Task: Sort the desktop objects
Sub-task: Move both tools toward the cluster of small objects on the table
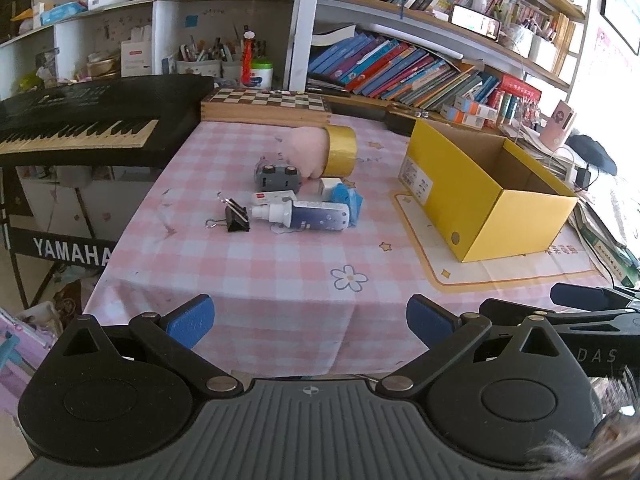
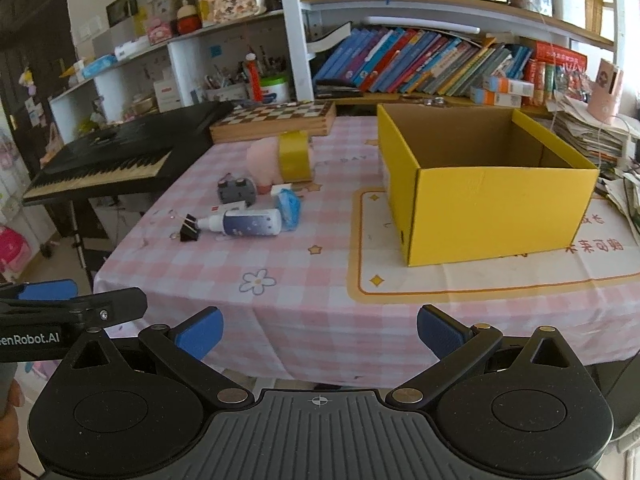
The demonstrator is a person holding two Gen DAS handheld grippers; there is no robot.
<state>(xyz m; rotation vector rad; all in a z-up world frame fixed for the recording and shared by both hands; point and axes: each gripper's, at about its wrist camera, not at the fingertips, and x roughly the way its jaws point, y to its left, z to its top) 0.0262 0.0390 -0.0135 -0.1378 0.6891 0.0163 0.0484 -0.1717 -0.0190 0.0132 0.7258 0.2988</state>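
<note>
Nearest the lens, the left gripper [image 1: 310, 322] hangs at the near edge of the table [image 1: 280, 280] with its blue fingers [image 1: 191, 320] spread wide and nothing between them; the right gripper [image 2: 320, 330] sits just beside it in the same state, jaws wide apart and empty. Both are well short of the clutter.

The things to sort lie in a loose cluster mid-table, left of the open yellow box [image 2: 484, 196], which looks empty from the right wrist view. Closest is a black binder clip [image 1: 237, 215] — small, stiff and light, best pinched across its folded body rather than its wire handles. Touching or nearly touching it lies a white and blue bottle [image 1: 306, 216] on its side; the plastic is probably smooth and may roll, so a grip across the middle of the barrel seems safest. Behind it a slim white box [image 1: 272, 198] lies flat (likely awkward to get under), and a blue crumpled thing [image 1: 348, 200] rests against the bottle's base — soft by the look of it, forgiving anywhere. Farther back sit a grey toy car [image 1: 279, 176] on its back, rigid and light, a pink plush [image 1: 308, 150] that should squash easily, and a gold tape roll [image 1: 341, 151] leaning on the plush, best taken through its rim wall.
</note>
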